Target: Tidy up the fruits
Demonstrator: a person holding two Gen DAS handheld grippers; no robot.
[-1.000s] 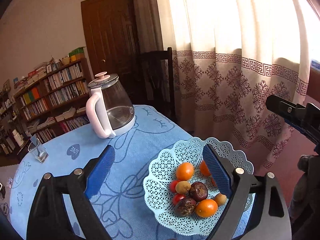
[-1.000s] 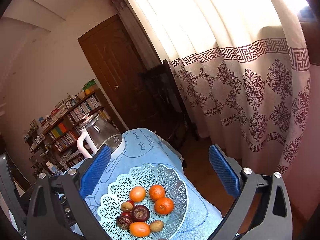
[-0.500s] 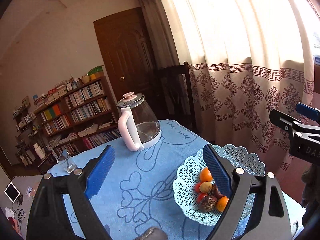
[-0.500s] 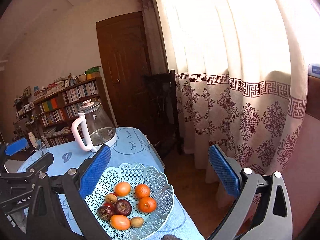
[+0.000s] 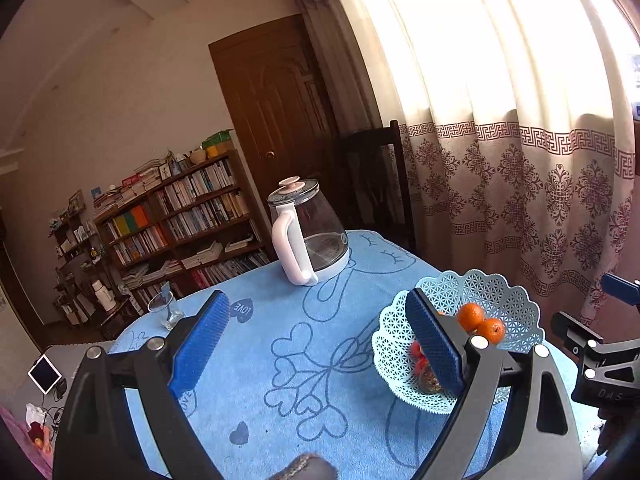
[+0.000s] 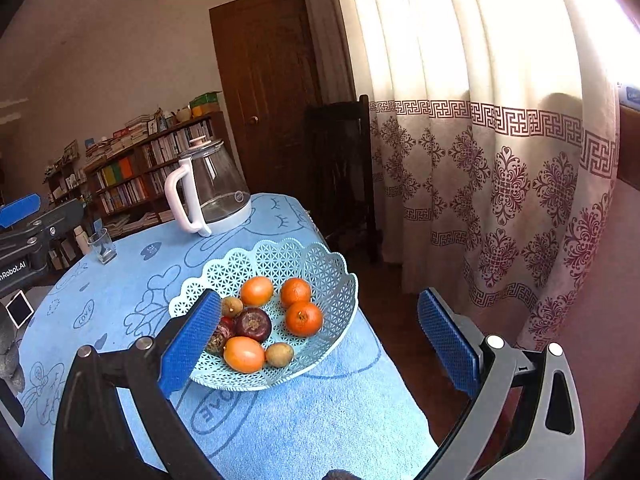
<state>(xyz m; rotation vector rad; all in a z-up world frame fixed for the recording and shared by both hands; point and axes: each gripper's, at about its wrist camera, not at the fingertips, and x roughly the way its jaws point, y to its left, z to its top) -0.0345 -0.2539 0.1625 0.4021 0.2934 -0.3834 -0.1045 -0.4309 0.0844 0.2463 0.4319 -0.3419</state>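
A light blue lattice fruit basket (image 6: pixel 320 272) stands near the right end of the table; it also shows in the left wrist view (image 5: pixel 508 308). It holds several fruits: oranges (image 6: pixel 304 318), a dark passion fruit (image 6: pixel 253 324), small brown fruits (image 6: pixel 279 354) and red ones. My right gripper (image 6: pixel 320 344) is open and empty, held above and in front of the basket. My left gripper (image 5: pixel 320 344) is open and empty over the table, left of the basket; its right finger (image 5: pixel 434 344) hides part of the fruit.
A glass kettle with a white handle (image 5: pixel 306 232) stands at the table's far side on the blue cloth (image 5: pixel 280 360). A small glass (image 5: pixel 166 310) stands at the far left. A dark chair (image 6: pixel 340 168), a curtain and bookshelves stand behind. The table edge drops off right of the basket.
Both grippers have pulled back and up from the basket, which now looks smaller and farther. Both stay open and empty. The fruits have not moved.
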